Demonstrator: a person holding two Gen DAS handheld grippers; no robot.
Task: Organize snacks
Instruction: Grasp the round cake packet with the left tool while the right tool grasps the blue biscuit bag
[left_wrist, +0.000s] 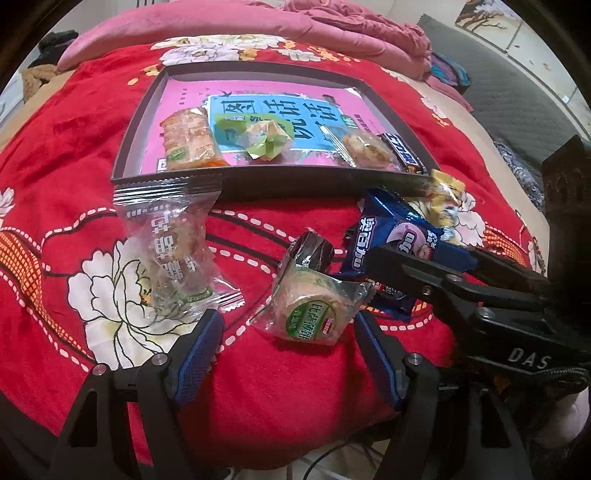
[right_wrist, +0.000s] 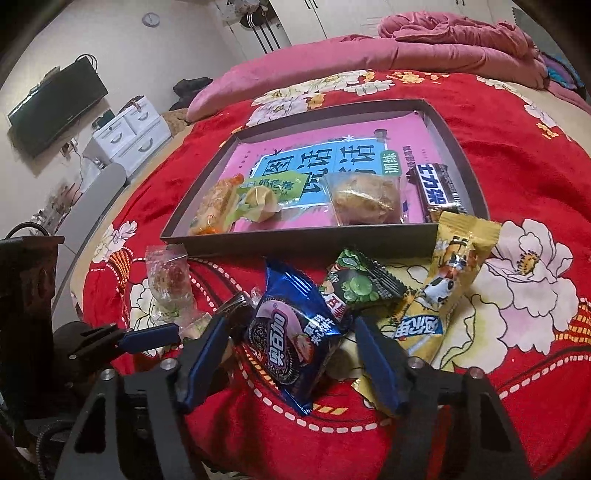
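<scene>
The right gripper (right_wrist: 288, 354), jaws apart, straddles the blue cookie packet (right_wrist: 291, 332) on the red blanket (right_wrist: 517, 184), seemingly not yet pinching; it should close squarely across the middle, then lift toward the tray (right_wrist: 295, 247) just beyond.

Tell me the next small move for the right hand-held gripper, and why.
Probably close the right hand-held gripper a little further on the blue Oreo packet. The packet lies on the red blanket between its blue fingers, which do not yet seem to press it, and it is still outside the tray.
</scene>
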